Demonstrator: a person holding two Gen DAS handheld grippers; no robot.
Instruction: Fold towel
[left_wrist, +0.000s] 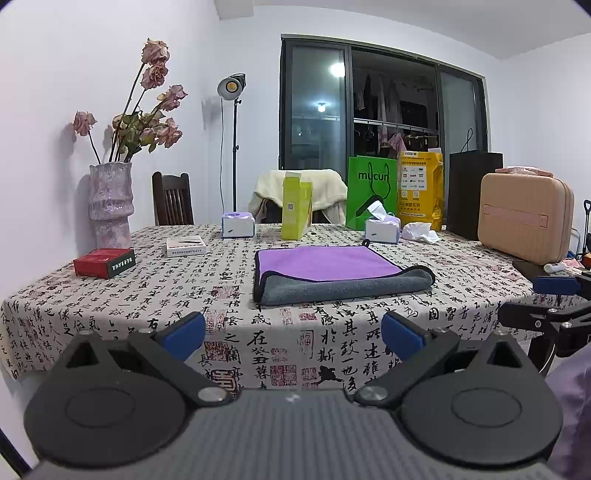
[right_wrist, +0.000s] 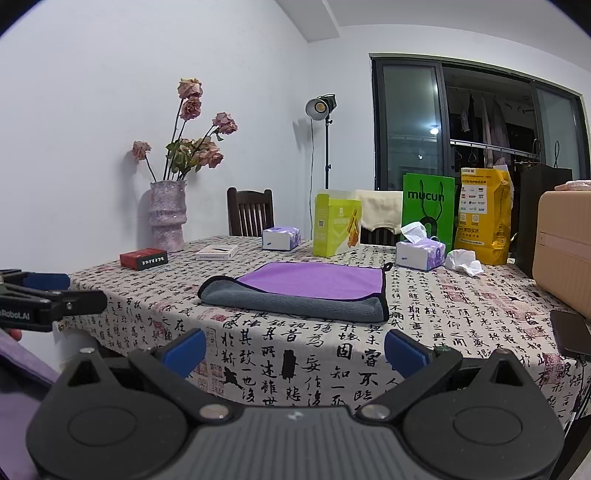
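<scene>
A towel, purple on one face and grey on the other (left_wrist: 328, 271) (right_wrist: 303, 291), lies on the table with its near edge folded over so a grey band shows in front. My left gripper (left_wrist: 293, 334) is open and empty, held off the table's front edge, well short of the towel. My right gripper (right_wrist: 295, 349) is open and empty, also short of the towel. The right gripper shows at the right edge of the left wrist view (left_wrist: 554, 306). The left gripper shows at the left edge of the right wrist view (right_wrist: 48, 299).
The table has a calligraphy-print cloth (left_wrist: 184, 295). On it stand a vase of dried roses (left_wrist: 110, 203), a red box (left_wrist: 104, 263), a white box (left_wrist: 185, 246), two tissue packs (left_wrist: 238, 225) (left_wrist: 382, 229), a yellow-green carton (left_wrist: 295, 210), bags (left_wrist: 371, 192) and a beige case (left_wrist: 524, 218).
</scene>
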